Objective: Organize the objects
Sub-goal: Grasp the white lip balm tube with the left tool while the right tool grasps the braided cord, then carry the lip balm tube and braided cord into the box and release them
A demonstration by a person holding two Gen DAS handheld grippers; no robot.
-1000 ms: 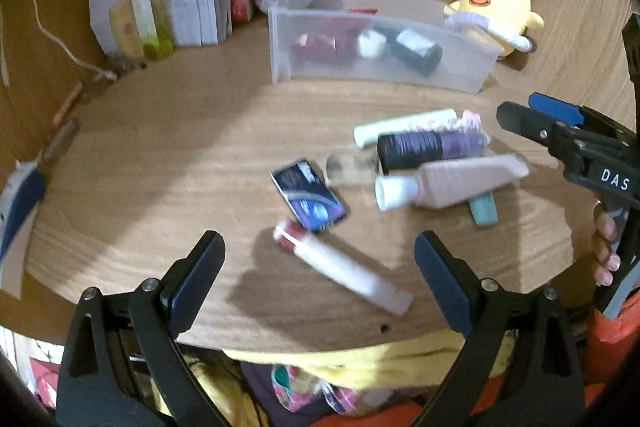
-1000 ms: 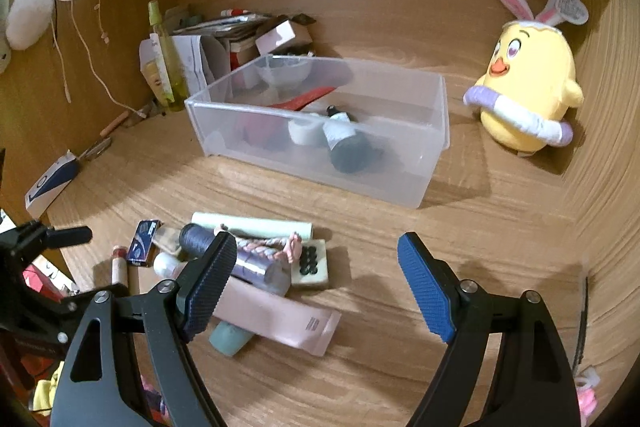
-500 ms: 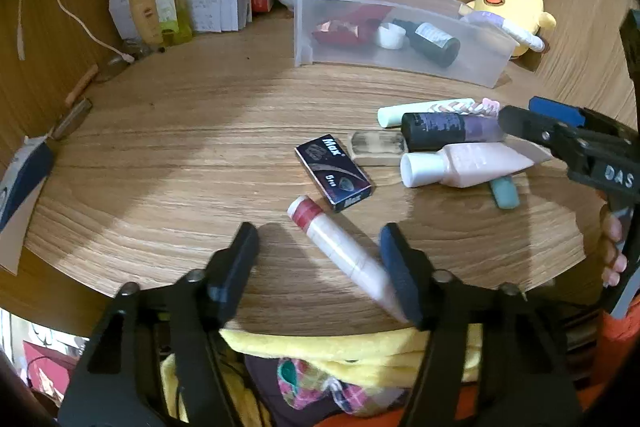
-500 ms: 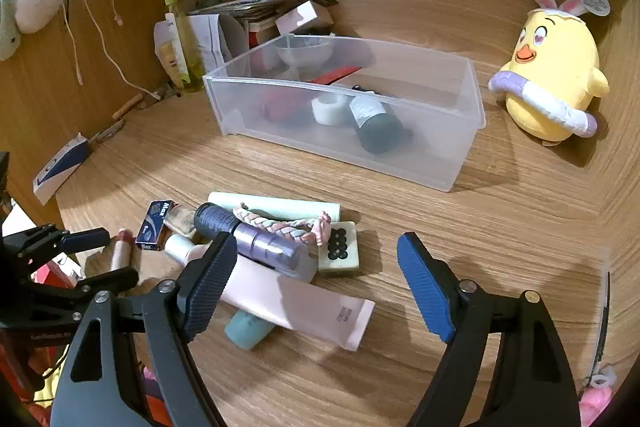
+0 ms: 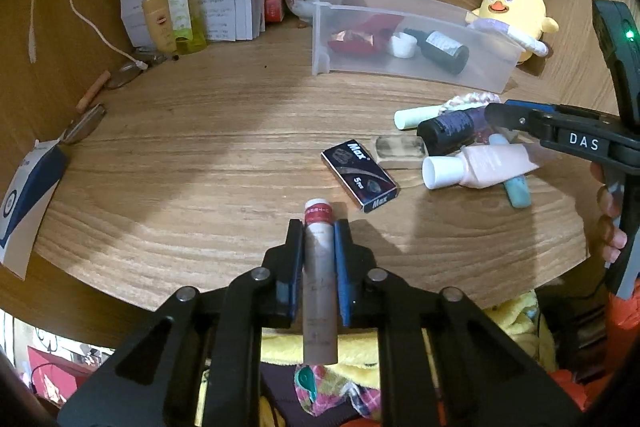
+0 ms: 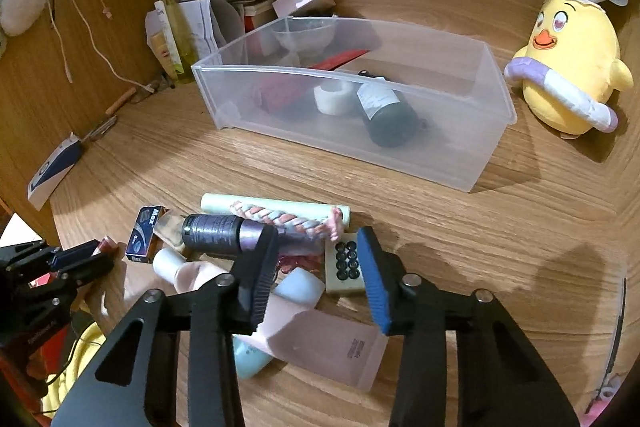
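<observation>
So we're partway: the bin point(image 6: 492, 99) already holds a dark bottle point(image 6: 384, 111), a white jar point(image 6: 332, 99) and a red pack point(image 5: 352, 41). Our left gripper point(image 5: 318, 243) pinches a tube point(image 5: 319, 267) well in front of the bin. Our right gripper point(image 6: 316, 267), jaws just narrowing, straddles the pile point(image 6: 256, 231) near the bin, not visibly gripping anything. Wooden desk point(image 5: 200, 155), wooden walls, plush chick point(image 6: 568, 63) beside the bin.
</observation>
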